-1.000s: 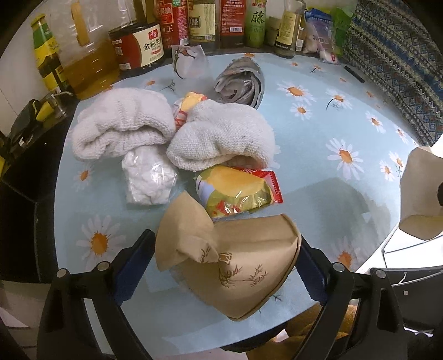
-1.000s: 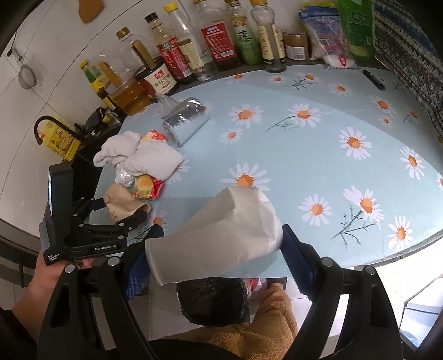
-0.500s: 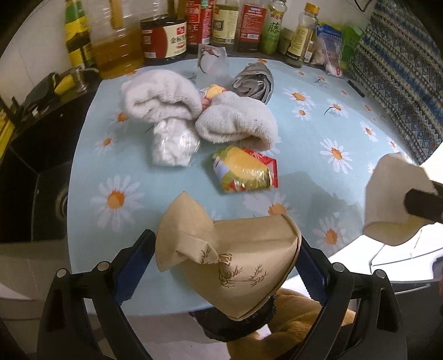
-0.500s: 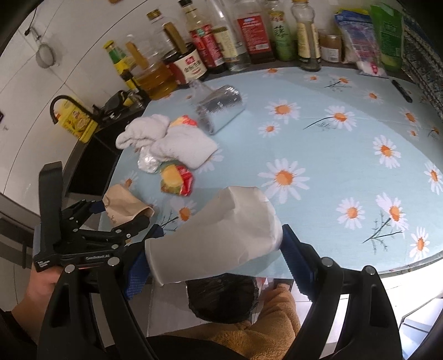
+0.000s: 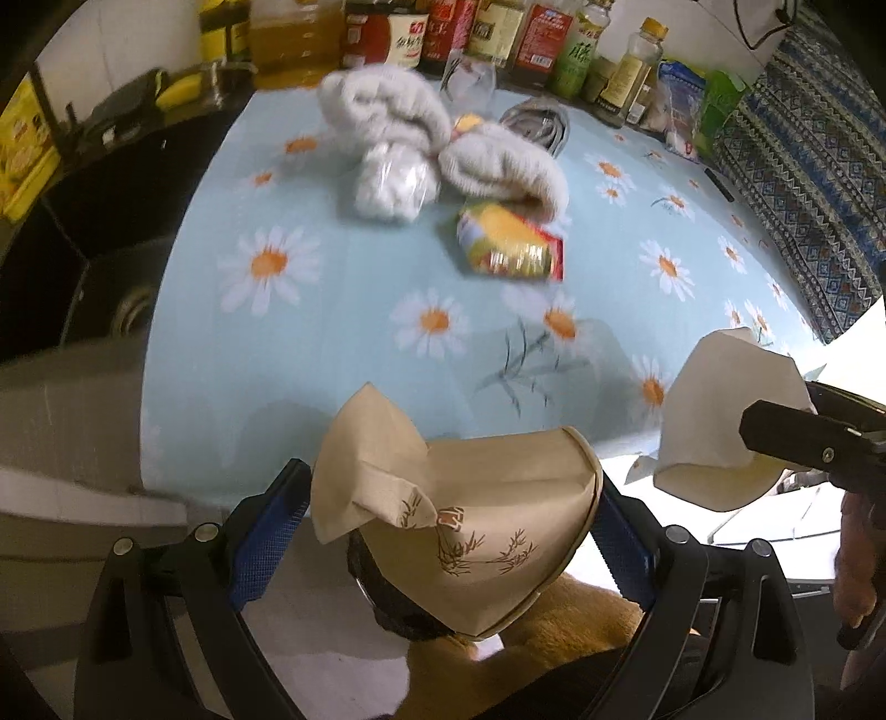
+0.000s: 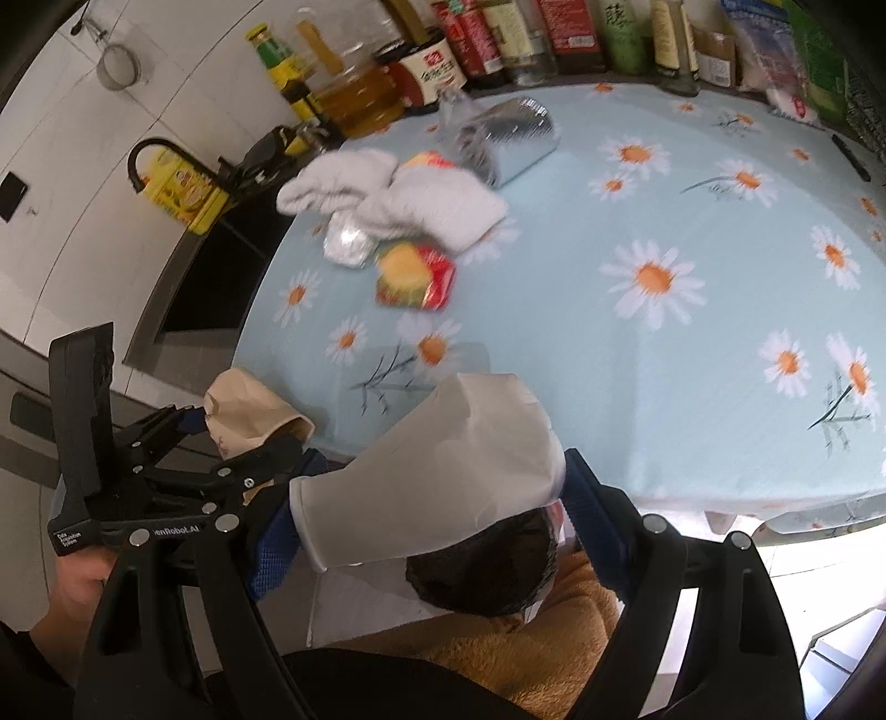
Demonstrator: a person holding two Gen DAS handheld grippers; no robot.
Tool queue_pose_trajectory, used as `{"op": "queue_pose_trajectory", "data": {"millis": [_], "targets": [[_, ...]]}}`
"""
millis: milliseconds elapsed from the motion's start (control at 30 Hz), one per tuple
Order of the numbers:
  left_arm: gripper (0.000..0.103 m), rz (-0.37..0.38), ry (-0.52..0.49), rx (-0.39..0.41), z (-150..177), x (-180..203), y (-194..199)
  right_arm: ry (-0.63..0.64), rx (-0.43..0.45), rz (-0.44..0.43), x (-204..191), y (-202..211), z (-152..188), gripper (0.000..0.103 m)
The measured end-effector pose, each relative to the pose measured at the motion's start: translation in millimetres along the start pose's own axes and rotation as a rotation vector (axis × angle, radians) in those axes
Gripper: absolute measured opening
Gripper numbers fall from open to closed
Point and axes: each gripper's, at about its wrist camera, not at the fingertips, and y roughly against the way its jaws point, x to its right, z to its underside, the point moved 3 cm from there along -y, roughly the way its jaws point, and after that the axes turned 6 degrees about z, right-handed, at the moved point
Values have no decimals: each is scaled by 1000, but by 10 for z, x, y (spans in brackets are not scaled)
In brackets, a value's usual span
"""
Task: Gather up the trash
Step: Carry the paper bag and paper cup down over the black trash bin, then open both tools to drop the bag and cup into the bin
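My left tongs pinch a matt brown paper cup (image 5: 476,531), my right a smooth white one (image 6: 443,476). Far off lie fluffy cloth towels (image 5: 498,160) and a glossy plastic snack wrapper (image 5: 509,246).

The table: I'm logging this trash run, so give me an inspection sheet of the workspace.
Surface: tablecloth with daisy print.
Job's things: brown paper cup and white paper cup, both crushed; snack wrapper on the table; black bin bag below the edge.
Clutter: white towels, foil roll.
Grippers: left gripper holds the brown cup, right gripper the white.
Cables: nothing seen.
Surroundings: bottles, sink.
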Motion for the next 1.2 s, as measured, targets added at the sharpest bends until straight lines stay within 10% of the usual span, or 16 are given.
{"op": "queue_pose_trajectory", "data": {"millis": [567, 1200], "targets": [[92, 40, 118, -143, 787, -291, -390, -14, -145, 16, -112, -430, 555, 84], [94, 68, 154, -238, 952, -311, -652, -95, -228, -29, -21, -665, 687, 91]]}}
